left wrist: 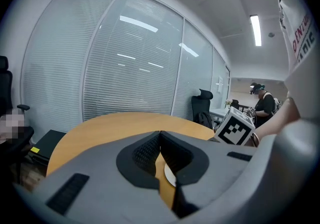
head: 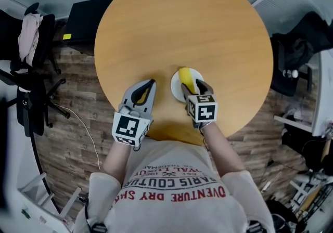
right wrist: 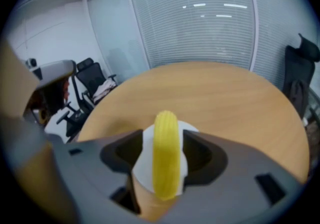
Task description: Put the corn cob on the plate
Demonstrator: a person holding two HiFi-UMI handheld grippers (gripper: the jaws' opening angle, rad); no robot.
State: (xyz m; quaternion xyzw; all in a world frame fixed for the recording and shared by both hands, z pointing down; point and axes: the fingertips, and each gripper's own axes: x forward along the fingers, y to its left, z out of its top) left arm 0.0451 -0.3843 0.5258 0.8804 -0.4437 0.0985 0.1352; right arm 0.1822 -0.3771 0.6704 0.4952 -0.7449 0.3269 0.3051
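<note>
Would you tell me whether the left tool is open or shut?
Shut. In the left gripper view the jaws of the left tool meet at their tips, with nothing held between them.

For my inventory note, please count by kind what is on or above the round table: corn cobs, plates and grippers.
Corn cob: 1
Plate: 1
Gripper: 2, the left gripper and the right gripper
Total: 4
</note>
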